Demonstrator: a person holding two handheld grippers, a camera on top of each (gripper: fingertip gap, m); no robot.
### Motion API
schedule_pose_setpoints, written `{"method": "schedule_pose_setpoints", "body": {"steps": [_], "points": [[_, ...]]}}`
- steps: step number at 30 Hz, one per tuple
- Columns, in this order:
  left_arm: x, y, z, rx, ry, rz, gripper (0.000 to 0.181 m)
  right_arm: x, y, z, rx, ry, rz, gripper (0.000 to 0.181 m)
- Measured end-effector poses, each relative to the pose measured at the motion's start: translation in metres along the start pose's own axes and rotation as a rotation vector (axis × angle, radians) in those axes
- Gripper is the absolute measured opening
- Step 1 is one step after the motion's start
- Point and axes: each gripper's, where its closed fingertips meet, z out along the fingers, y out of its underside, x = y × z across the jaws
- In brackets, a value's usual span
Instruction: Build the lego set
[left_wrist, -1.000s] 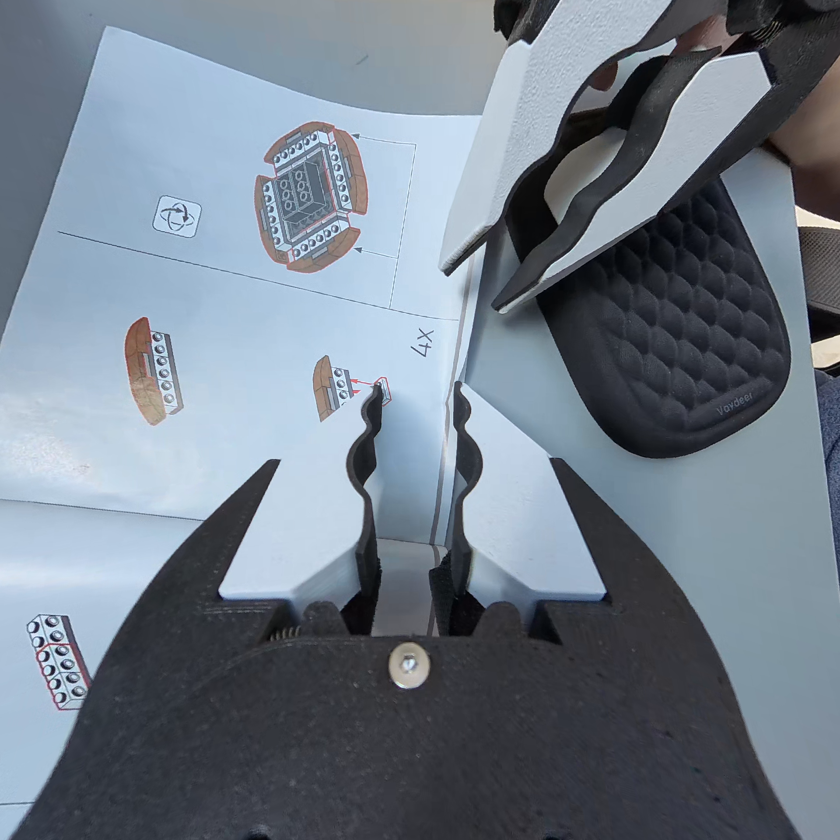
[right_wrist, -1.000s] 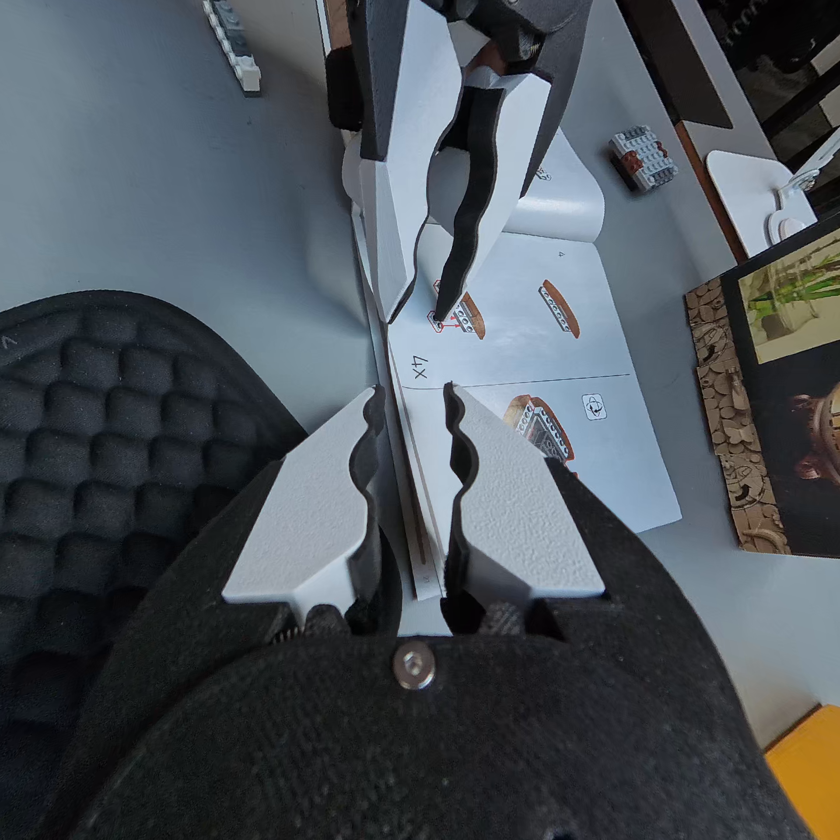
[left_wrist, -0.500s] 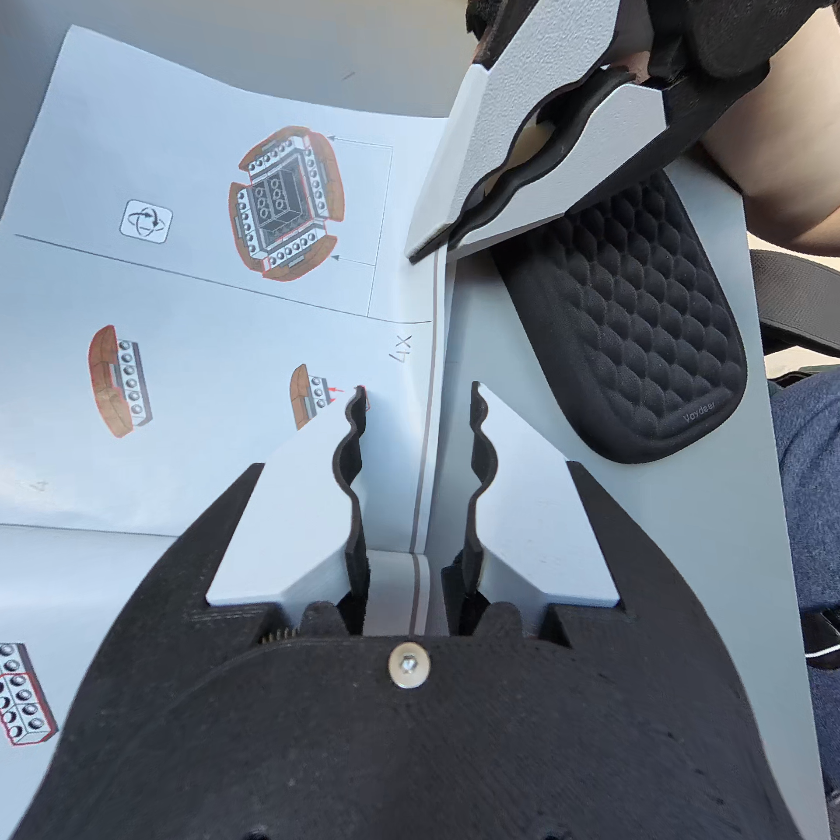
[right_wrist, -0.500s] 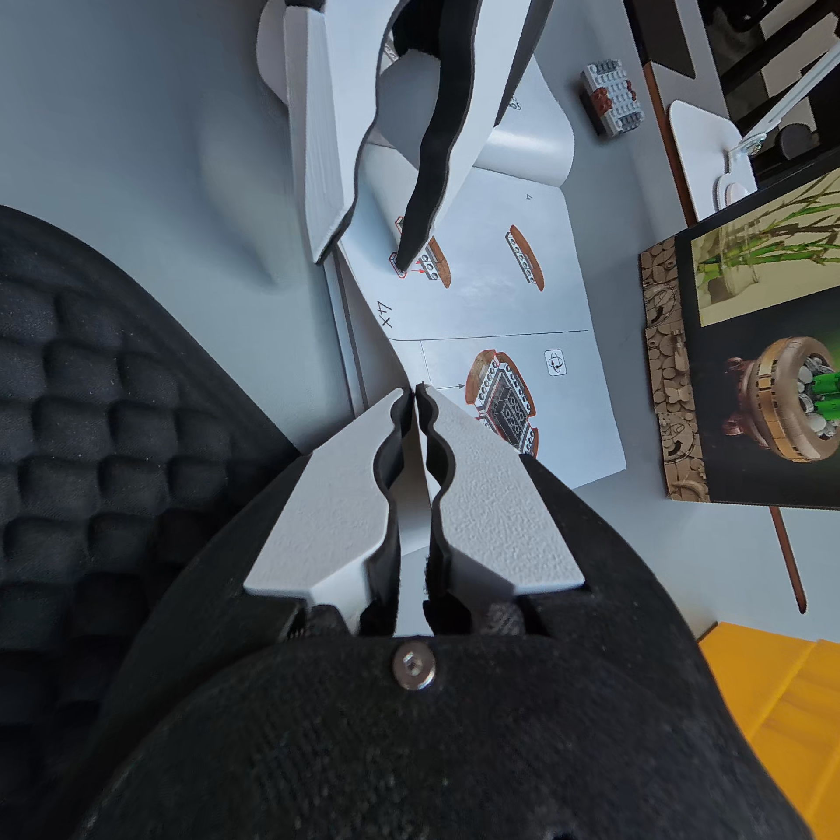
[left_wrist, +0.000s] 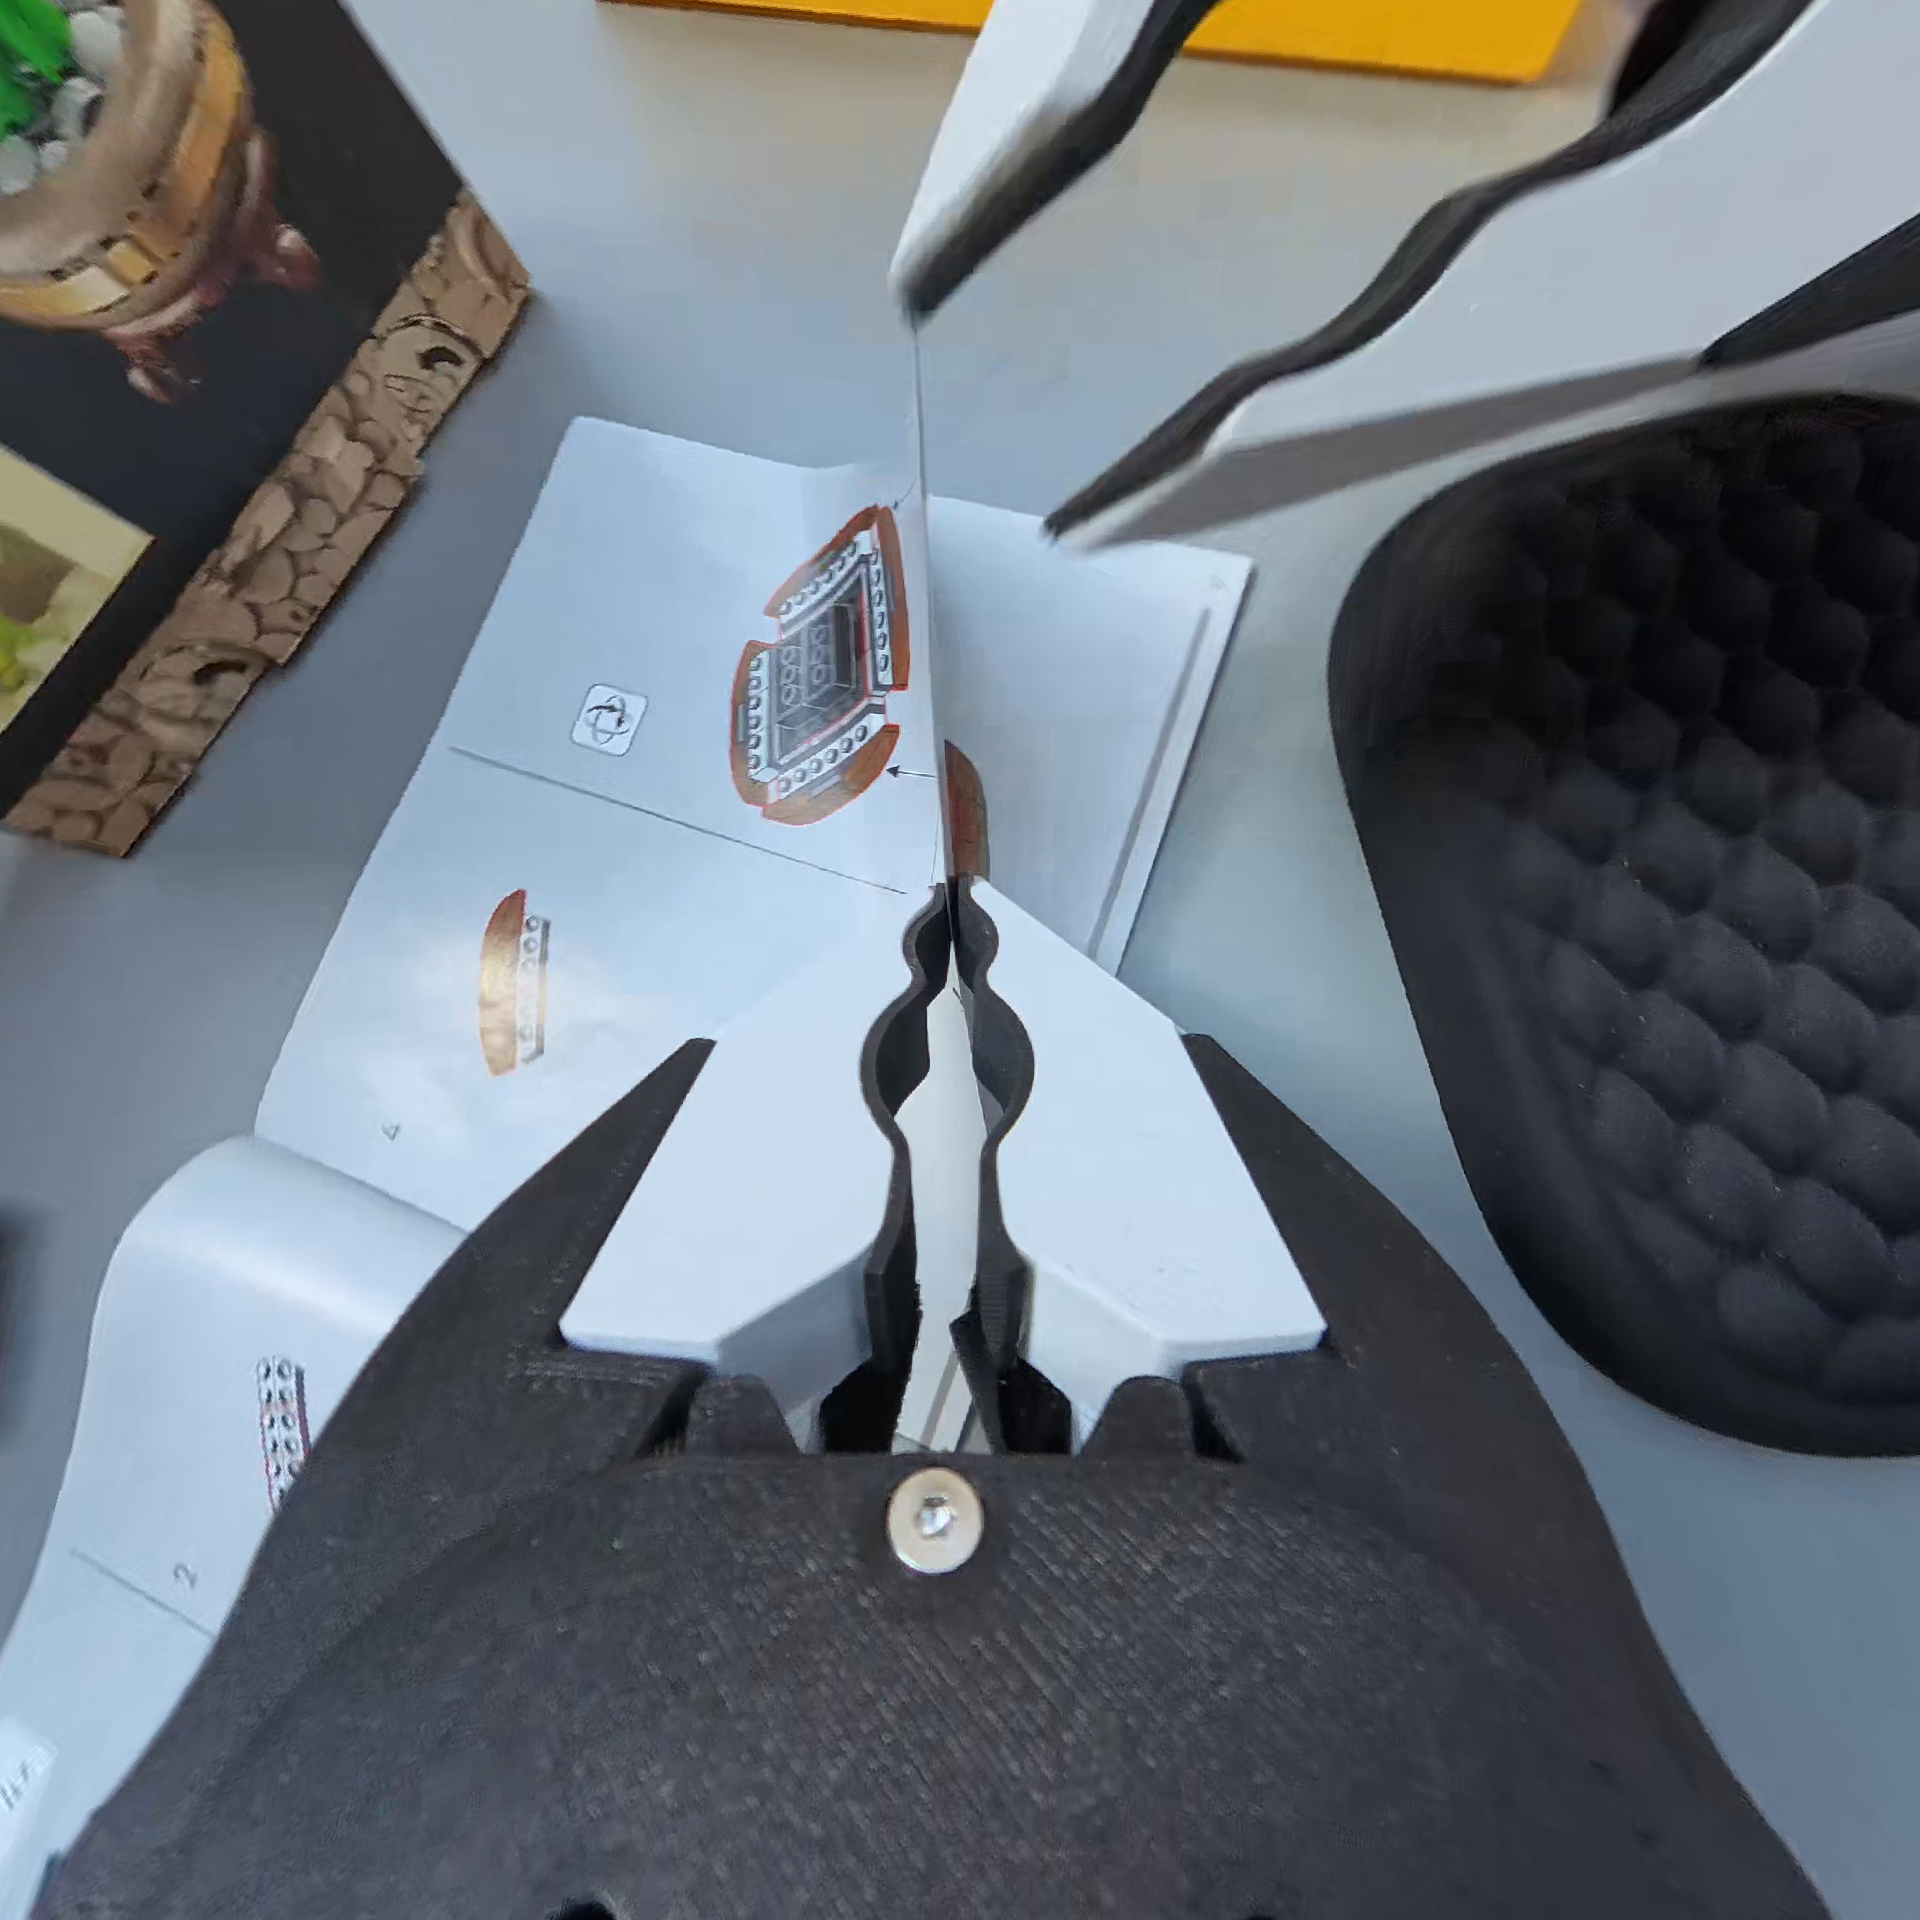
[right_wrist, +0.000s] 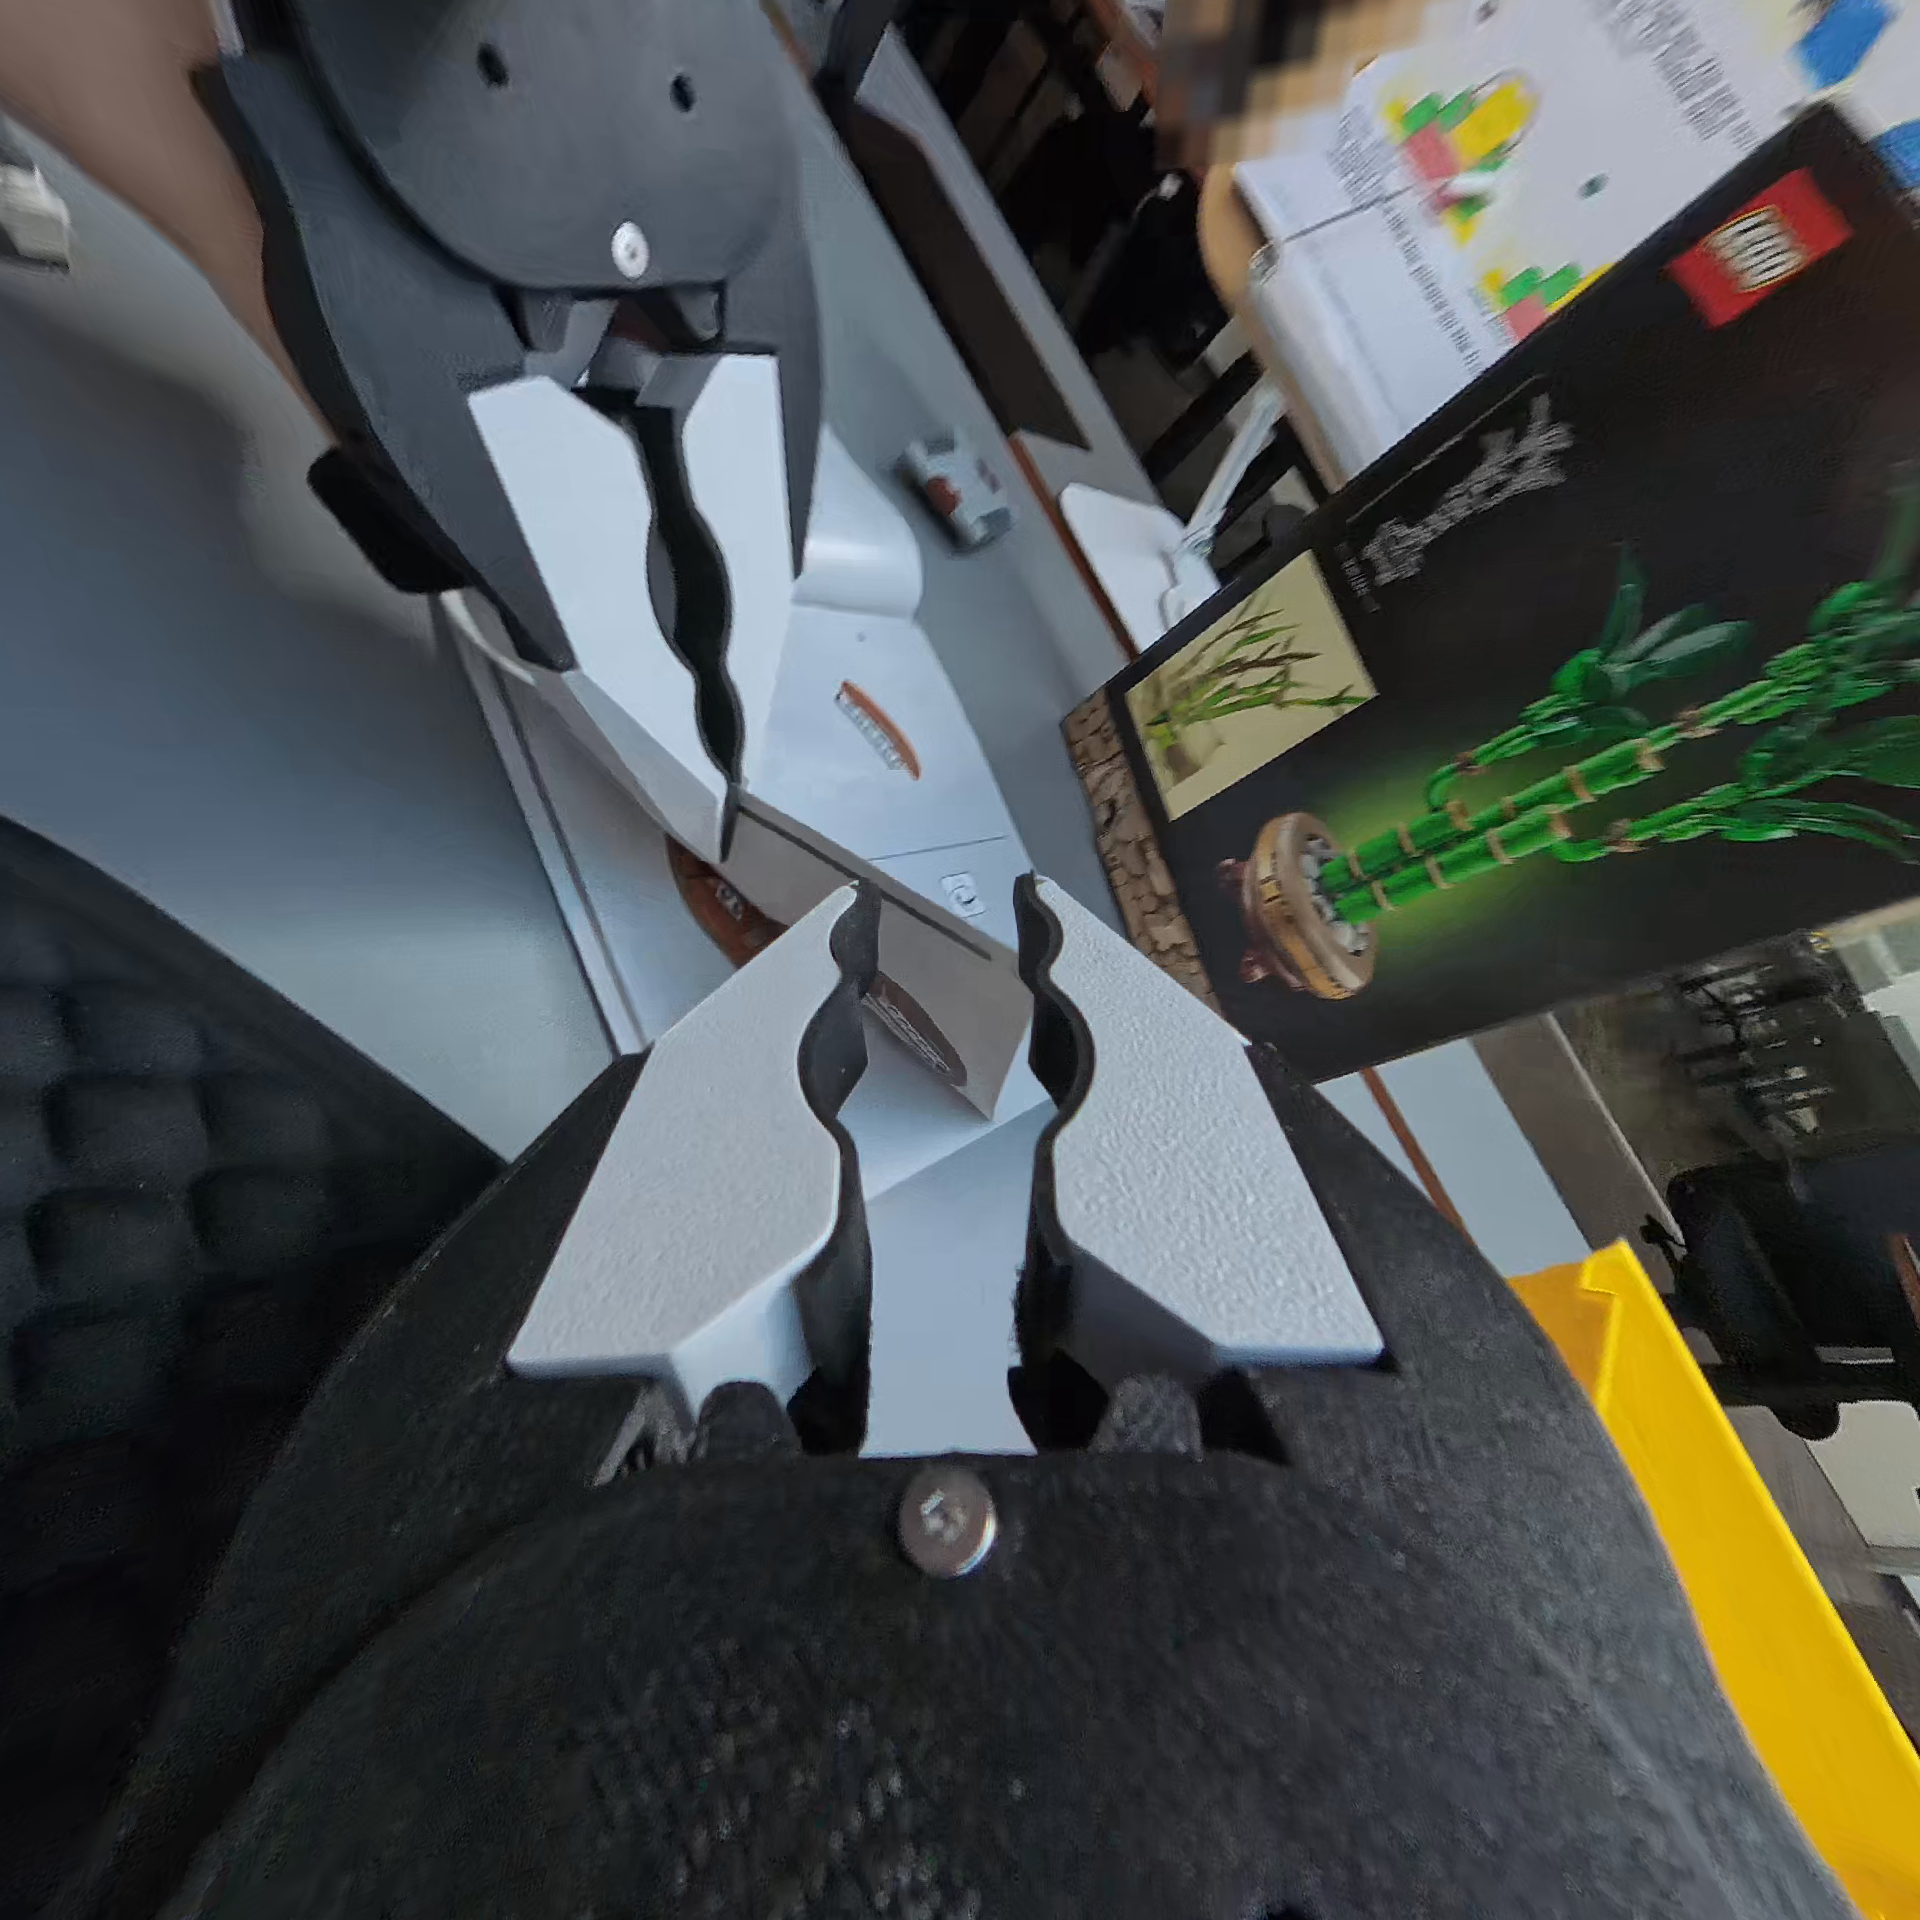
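Observation:
The pale blue instruction booklet (left_wrist: 644, 831) lies open on the grey table. My left gripper (left_wrist: 951, 899) is shut on one page (left_wrist: 928, 623), which stands on edge between its fingers, lifted off the booklet. In the right wrist view the left gripper (right_wrist: 727, 821) pinches that raised page (right_wrist: 935, 997) from above. My right gripper (right_wrist: 943, 899) is open and empty, with the page's free corner in front of its jaws. It also shows blurred at the top right of the left wrist view (left_wrist: 987, 410). A small grey and brown lego assembly (right_wrist: 956, 488) sits far off on the table.
A black padded wrist rest (left_wrist: 1662, 935) lies right of the booklet. The lego box (right_wrist: 1558, 675) lies beside the booklet's other edge. A yellow bin (right_wrist: 1714, 1507) is beyond the table edge at the right. My right fingertips sit around 7 centimeters from my left ones.
The left gripper has shut on the page and lifted it. The right gripper, shut on the page's edge half a second ago, has let go and opened. Both views have risen above the table.

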Motion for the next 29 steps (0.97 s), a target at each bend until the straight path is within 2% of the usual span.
{"method": "schedule_pose_setpoints", "body": {"steps": [3, 6, 9, 12, 17, 18, 20, 29], "points": [[-0.022, -0.002, -0.021, 0.085, -0.106, -0.167, 0.000, 0.043, -0.017, -0.028, 0.137, 0.152, 0.132, 0.030], [-0.051, -0.002, -0.053, 0.227, -0.216, -0.363, 0.000, 0.058, -0.003, -0.032, 0.130, 0.159, 0.295, 0.030], [-0.070, 0.006, -0.079, 0.330, -0.260, -0.531, 0.000, 0.044, 0.020, -0.011, 0.009, 0.074, 0.423, 0.030], [-0.082, 0.017, -0.099, 0.404, -0.312, -0.609, 0.000, 0.012, 0.030, 0.011, -0.089, -0.040, 0.467, 0.029], [-0.087, 0.031, -0.114, 0.433, -0.412, -0.619, 0.000, -0.036, 0.049, 0.034, -0.243, -0.194, 0.456, 0.001], [-0.087, 0.034, -0.116, 0.433, -0.428, -0.619, 0.000, -0.041, 0.053, 0.037, -0.270, -0.203, 0.443, 0.000], [-0.088, 0.037, -0.119, 0.442, -0.444, -0.625, 0.000, -0.049, 0.059, 0.040, -0.307, -0.217, 0.420, 0.001], [-0.094, 0.054, -0.127, 0.426, -0.480, -0.650, 0.000, -0.050, 0.057, 0.040, -0.291, -0.227, 0.433, 0.000]]}}
